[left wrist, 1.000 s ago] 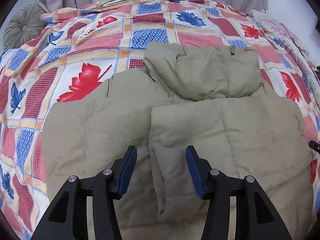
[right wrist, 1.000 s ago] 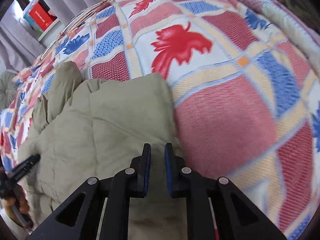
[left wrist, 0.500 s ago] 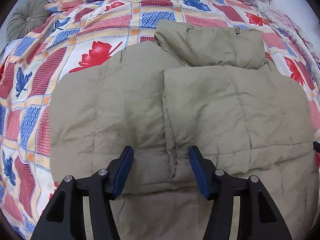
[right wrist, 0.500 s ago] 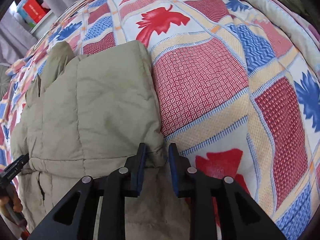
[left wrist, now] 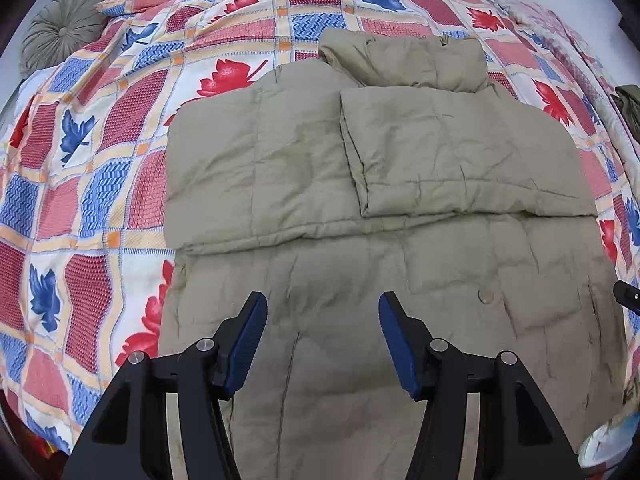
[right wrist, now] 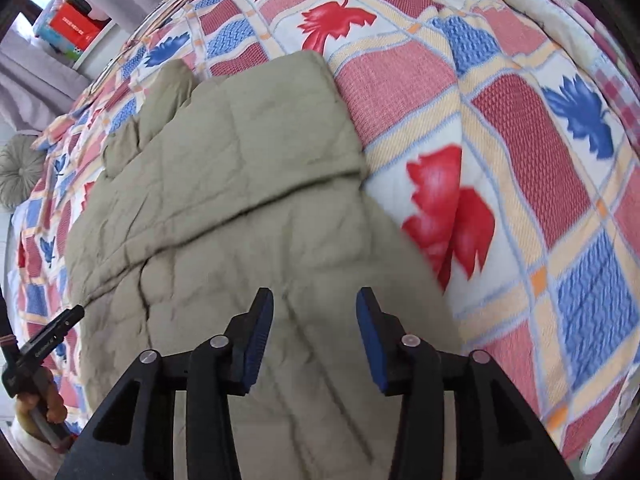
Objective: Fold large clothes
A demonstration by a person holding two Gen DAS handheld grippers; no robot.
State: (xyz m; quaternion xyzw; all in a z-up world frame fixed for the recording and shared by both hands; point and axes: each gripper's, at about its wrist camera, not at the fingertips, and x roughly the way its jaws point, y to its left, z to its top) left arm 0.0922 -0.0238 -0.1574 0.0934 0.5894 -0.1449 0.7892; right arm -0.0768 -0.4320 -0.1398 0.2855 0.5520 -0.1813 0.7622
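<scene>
1. A khaki padded jacket lay flat on the bed's leaf-patterned blanket, its long axis running from the collar end, far from the cameras, toward the hem end nearest them.
2. Both sleeves were folded in over the jacket's upper half, leaving a cross seam of cuffs about midway down the jacket.
3. The left tool hung over the jacket's lower half, its blue pads apart with nothing between them.
4. The right tool hung over the same lower half near the jacket's right edge; its jaws had just been opening and stood apart, gripping nothing.
5. Only the left wrist view showed the whole jacket, a snap button on its lower right part and a round grey cushion beyond the collar to the left.
6. Only the right wrist view showed the person's hand holding the other tool's handle beside the jacket's left edge, and a shelf with a red box beyond the collar.
</scene>
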